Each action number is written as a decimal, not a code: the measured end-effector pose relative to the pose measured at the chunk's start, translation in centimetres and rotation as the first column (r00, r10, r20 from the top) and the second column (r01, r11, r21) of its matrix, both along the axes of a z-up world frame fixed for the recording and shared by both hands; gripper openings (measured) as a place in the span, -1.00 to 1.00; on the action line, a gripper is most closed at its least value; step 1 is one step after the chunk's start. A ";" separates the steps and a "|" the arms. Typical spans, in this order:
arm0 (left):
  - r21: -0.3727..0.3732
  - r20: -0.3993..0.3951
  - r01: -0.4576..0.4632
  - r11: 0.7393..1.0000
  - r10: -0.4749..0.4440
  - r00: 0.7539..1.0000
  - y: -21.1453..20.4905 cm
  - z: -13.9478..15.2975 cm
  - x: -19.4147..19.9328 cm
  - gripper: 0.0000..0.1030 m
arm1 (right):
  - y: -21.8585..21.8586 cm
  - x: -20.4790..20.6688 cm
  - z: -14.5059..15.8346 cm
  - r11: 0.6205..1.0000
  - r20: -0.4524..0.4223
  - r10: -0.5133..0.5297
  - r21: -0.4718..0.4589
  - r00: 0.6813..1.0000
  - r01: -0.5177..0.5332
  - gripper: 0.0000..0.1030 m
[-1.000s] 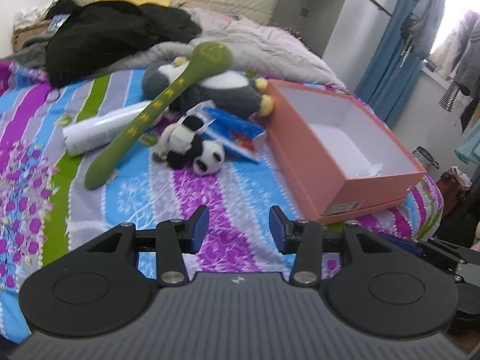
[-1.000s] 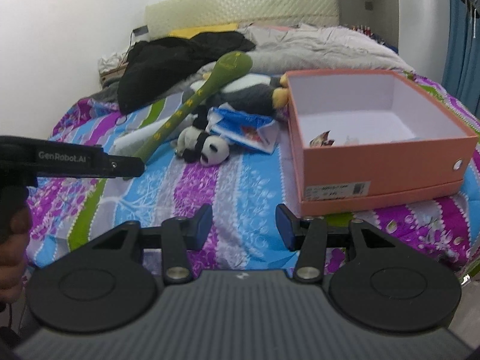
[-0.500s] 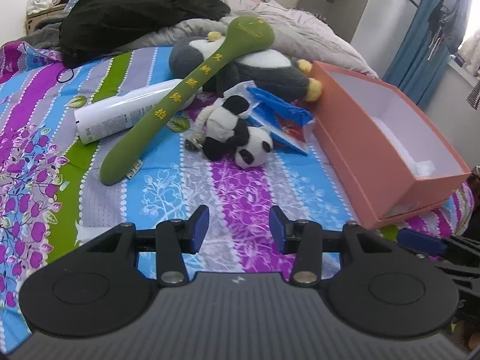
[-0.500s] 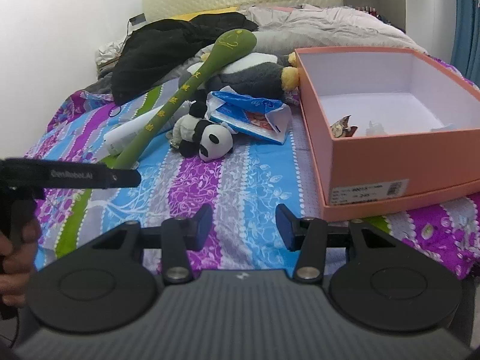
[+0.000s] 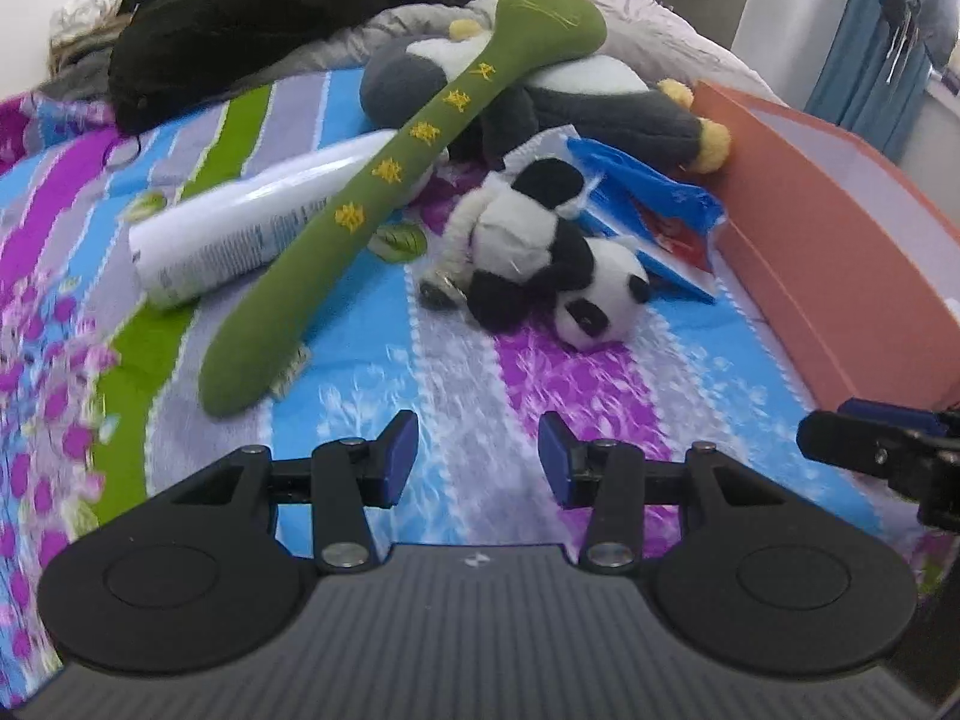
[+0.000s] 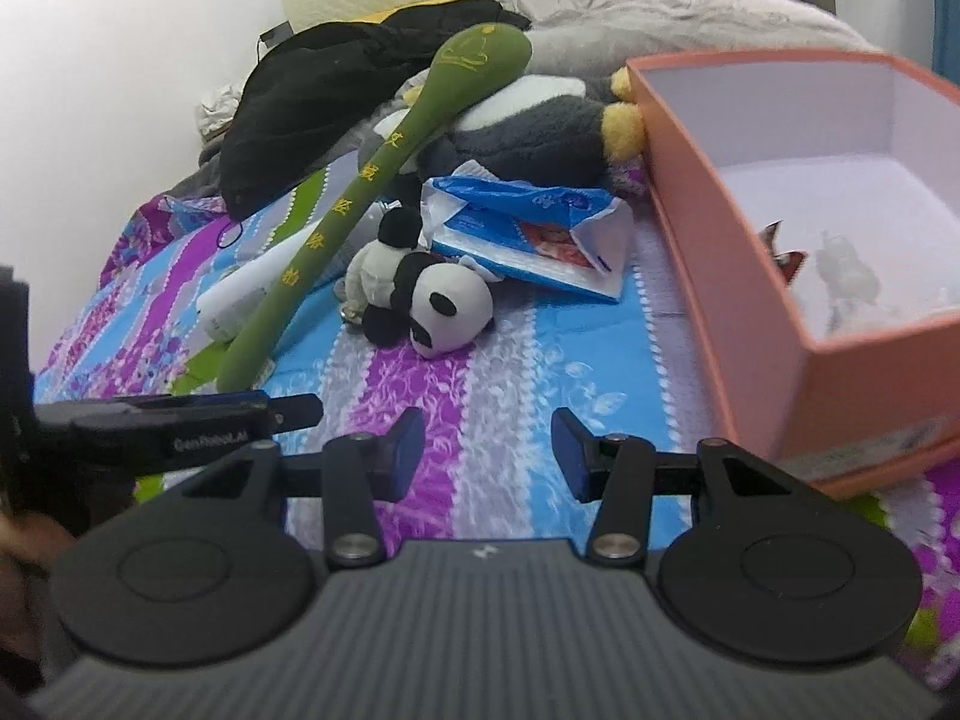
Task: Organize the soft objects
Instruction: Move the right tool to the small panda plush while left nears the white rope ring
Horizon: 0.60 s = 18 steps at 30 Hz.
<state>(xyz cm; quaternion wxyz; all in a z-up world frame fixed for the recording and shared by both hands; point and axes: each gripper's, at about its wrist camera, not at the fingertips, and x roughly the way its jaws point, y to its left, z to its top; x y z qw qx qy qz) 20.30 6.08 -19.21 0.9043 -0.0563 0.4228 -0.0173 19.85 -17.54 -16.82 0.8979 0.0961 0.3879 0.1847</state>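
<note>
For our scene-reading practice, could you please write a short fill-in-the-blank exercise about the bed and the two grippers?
1. The small panda plush lies on the striped ____.
2. The green plush stick lies across the white ____.
3. The left gripper and right gripper both have their jaws ____ and hold nothing.
4. The blue packet lies between the small panda plush and the orange ____.

Missing words: bedspread; bottle; open; box

Little panda plush flopped on its side on the bed, green snake plush draped diagonally over the big grey penguin plush, orange box sitting open beside them.
</note>
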 end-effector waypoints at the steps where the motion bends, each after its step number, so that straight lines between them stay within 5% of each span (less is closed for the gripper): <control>1: 0.014 0.008 0.003 1.000 -0.003 1.000 0.0 -0.2 0.4 -0.02 | 0.2 0.6 -0.3 1.000 -0.007 0.003 0.009 1.000 -0.003 -0.04; 5: 0.063 0.022 0.004 0.998 -0.005 1.000 0.0 -1.1 2.4 -0.02 | 1.2 3.0 -1.0 0.998 -0.026 0.013 0.056 1.000 -0.011 -0.04; 8: 0.058 0.023 -0.002 0.998 0.001 1.000 0.5 -1.7 4.0 -0.02 | 1.7 4.8 -1.7 0.996 -0.043 0.005 0.093 0.999 -0.001 0.11; 18: 0.051 0.088 -0.025 0.998 0.020 0.996 1.4 -2.6 8.0 -0.03 | 2.7 9.7 -3.6 0.978 -0.107 0.004 0.210 0.994 0.019 0.11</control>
